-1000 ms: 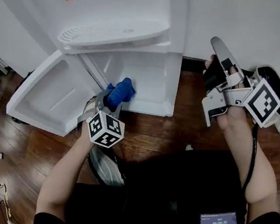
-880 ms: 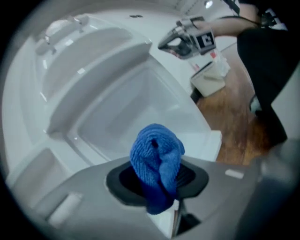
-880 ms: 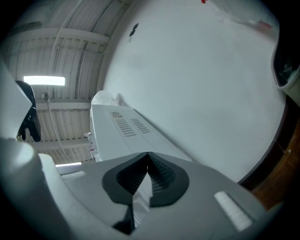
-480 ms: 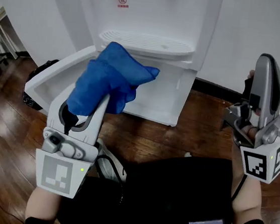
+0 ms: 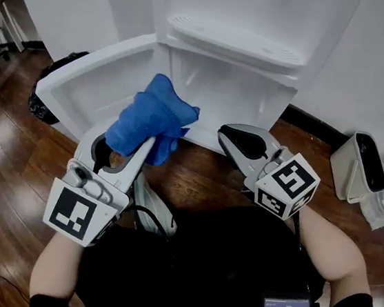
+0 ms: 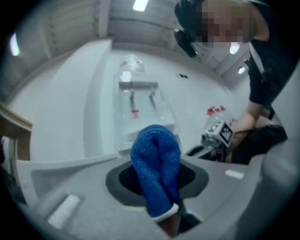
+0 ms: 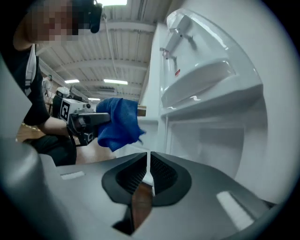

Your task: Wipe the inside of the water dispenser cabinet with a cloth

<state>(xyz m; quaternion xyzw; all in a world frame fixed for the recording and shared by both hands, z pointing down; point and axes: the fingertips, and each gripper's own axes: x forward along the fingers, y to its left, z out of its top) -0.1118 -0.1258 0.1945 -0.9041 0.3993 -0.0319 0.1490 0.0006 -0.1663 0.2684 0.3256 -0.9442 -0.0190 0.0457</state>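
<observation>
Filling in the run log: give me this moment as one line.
left hand-held gripper: shut on blue cloth | right hand-held gripper: shut, empty | cabinet door: open | cloth: held outside cabinet

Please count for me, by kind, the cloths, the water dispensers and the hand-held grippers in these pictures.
Blue fabric cloth: 1
White plastic water dispenser: 1
Grey hand-held two-jaw grippers: 2, the left gripper and the right gripper
Total: 4

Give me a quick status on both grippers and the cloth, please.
Left gripper shut on cloth, held outside the open cabinet, not touching it. Right gripper shut, empty. Nothing blocking the opening.
</observation>
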